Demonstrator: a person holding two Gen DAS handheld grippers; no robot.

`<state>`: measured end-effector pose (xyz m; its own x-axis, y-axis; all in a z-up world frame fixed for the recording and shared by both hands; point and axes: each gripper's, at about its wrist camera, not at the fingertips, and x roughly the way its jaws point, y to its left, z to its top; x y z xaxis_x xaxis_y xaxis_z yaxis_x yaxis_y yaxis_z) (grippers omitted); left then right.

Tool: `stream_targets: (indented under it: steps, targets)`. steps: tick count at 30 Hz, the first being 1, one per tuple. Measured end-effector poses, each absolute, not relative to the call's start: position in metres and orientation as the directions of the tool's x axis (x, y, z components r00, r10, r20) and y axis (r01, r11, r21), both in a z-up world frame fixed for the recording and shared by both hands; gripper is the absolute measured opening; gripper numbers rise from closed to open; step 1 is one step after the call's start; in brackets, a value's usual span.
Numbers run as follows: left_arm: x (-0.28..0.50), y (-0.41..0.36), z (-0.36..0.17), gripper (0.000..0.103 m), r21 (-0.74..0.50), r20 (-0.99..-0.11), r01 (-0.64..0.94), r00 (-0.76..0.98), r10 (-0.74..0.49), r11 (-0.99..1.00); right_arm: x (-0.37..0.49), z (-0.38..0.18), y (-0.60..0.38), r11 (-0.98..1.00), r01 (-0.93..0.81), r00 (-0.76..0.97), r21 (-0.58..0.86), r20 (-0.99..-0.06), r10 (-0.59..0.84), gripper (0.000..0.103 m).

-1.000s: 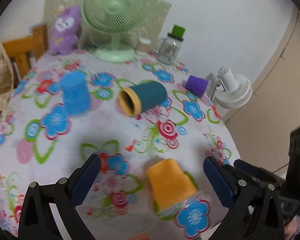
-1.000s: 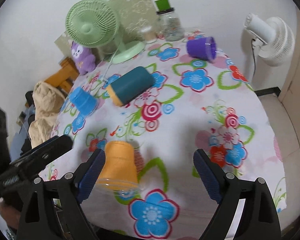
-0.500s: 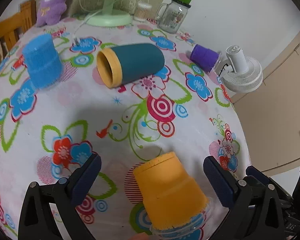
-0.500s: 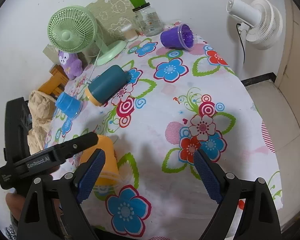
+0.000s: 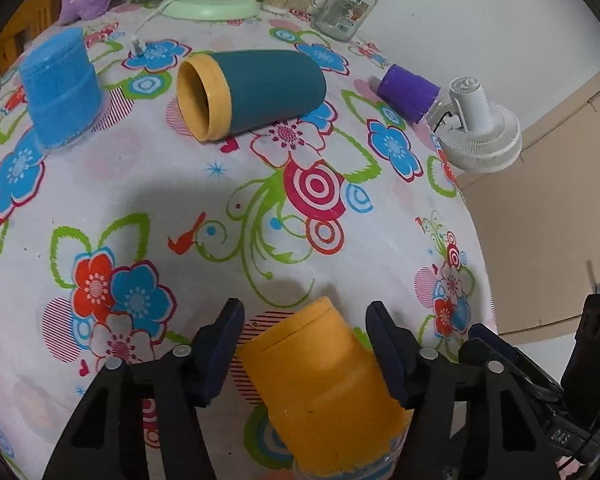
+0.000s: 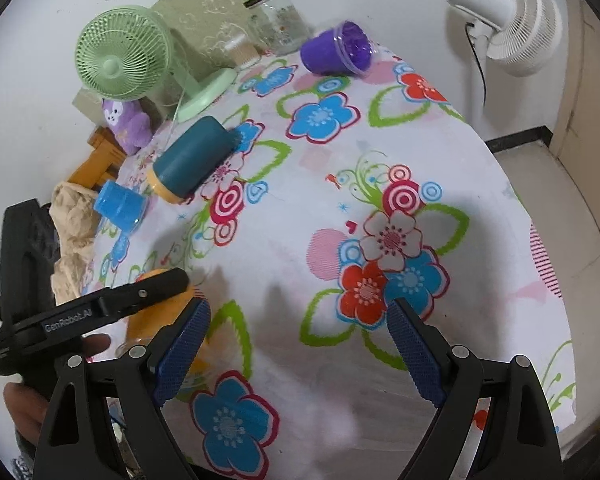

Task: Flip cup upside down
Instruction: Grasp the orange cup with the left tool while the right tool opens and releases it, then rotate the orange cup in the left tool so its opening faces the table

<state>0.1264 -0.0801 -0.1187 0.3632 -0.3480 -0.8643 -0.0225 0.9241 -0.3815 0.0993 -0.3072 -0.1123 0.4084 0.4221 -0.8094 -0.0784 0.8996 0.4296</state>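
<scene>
Since the frame half a second back, the left gripper point(image 5: 304, 344) has closed in around the orange felt-covered plastic cup point(image 5: 320, 384): its dark blue fingers point(image 5: 220, 352), which stood wide apart on either side, now sit close against the cup's two flanks, though whether they actually press it or only bracket it cannot be told for certain. The cup stands mouth-down at the near edge of the round table point(image 5: 228, 200) with its flowered cloth, its flat base uppermost and its clear rim on the cloth. From the right wrist view the same orange cup point(image 6: 156, 320) shows only in part, behind the black arm of the left gripper point(image 6: 100, 308), with a bit of the person's hand point(image 6: 24, 400) beneath it. The right gripper point(image 6: 300, 352) hangs over bare cloth just beside the cup, its blue fingers point(image 6: 412, 352) spread wide and holding nothing. Farther back on the table, a teal cylindrical cup with a yellow rim point(image 5: 252, 92) lies on its side, a blue fuzzy cup point(image 5: 60, 88) stands mouth-down to its left, and a purple cup point(image 5: 408, 92) lies tipped near the far right edge. At the back stand a green table fan point(image 6: 128, 56) and a glass jar with a green lid point(image 5: 348, 0).
</scene>
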Motion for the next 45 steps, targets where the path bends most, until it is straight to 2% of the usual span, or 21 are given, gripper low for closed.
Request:
stream_targets:
  steps: [9, 12, 13, 16, 18, 20, 22, 27, 30, 31, 33, 34, 45]
  targets:
    - [0.122, -0.075, -0.117, 0.050, -0.391, -0.860, -0.023, 0.367, -0.356, 0.920, 0.094, -0.109, -0.292, 0.900, -0.125, 0.399, 0.419, -0.809, 0.432, 0.092]
    - [0.120, -0.074, -0.115, 0.046, -0.398, -0.855, -0.022, 0.370, -0.362, 0.917, 0.093, -0.107, -0.289, 0.899, -0.133, 0.401, 0.417, -0.807, 0.434, 0.092]
    - [0.118, -0.073, -0.112, 0.041, -0.401, -0.852, -0.021, 0.375, -0.364, 0.916, 0.093, -0.107, -0.289, 0.899, -0.133, 0.402, 0.417, -0.807, 0.433, 0.092]
    - [0.117, -0.071, -0.107, 0.041, -0.399, -0.848, -0.012, 0.385, -0.364, 0.917, 0.092, -0.105, -0.290, 0.899, -0.133, 0.408, 0.418, -0.803, 0.433, 0.091]
    - [0.118, -0.072, -0.109, 0.045, -0.387, -0.857, -0.012, 0.373, -0.355, 0.922, 0.092, -0.105, -0.291, 0.900, -0.127, 0.411, 0.416, -0.804, 0.430, 0.091]
    - [0.119, -0.070, -0.115, 0.062, -0.386, -0.869, -0.033, 0.350, -0.351, 0.922, 0.091, -0.105, -0.292, 0.899, -0.125, 0.411, 0.419, -0.803, 0.432, 0.092]
    - [0.119, -0.072, -0.122, 0.071, -0.379, -0.882, -0.051, 0.322, -0.344, 0.924, 0.091, -0.106, -0.292, 0.899, -0.124, 0.410, 0.419, -0.804, 0.431, 0.091]
    - [0.117, -0.080, -0.126, 0.080, -0.379, -0.888, -0.053, 0.303, -0.347, 0.924, 0.091, -0.108, -0.294, 0.900, -0.121, 0.408, 0.420, -0.805, 0.430, 0.091]
    - [0.115, -0.083, -0.128, 0.075, -0.369, -0.891, -0.049, 0.305, -0.338, 0.928, 0.092, -0.109, -0.297, 0.898, -0.114, 0.410, 0.424, -0.804, 0.432, 0.091]
    - [0.115, -0.085, -0.129, 0.067, -0.363, -0.893, -0.044, 0.303, -0.334, 0.931, 0.092, -0.109, -0.297, 0.898, -0.113, 0.410, 0.425, -0.803, 0.432, 0.091]
    - [0.115, -0.087, -0.130, 0.064, -0.363, -0.892, -0.038, 0.302, -0.336, 0.931, 0.092, -0.110, -0.299, 0.898, -0.109, 0.410, 0.426, -0.804, 0.431, 0.091]
    - [0.115, -0.087, -0.130, 0.059, -0.362, -0.893, -0.039, 0.301, -0.335, 0.931, 0.092, -0.111, -0.300, 0.898, -0.106, 0.410, 0.427, -0.804, 0.431, 0.091]
    - [0.113, -0.077, -0.105, 0.057, -0.350, -0.871, -0.036, 0.379, -0.311, 0.936, 0.093, -0.110, -0.301, 0.893, -0.102, 0.413, 0.437, -0.798, 0.438, 0.092]
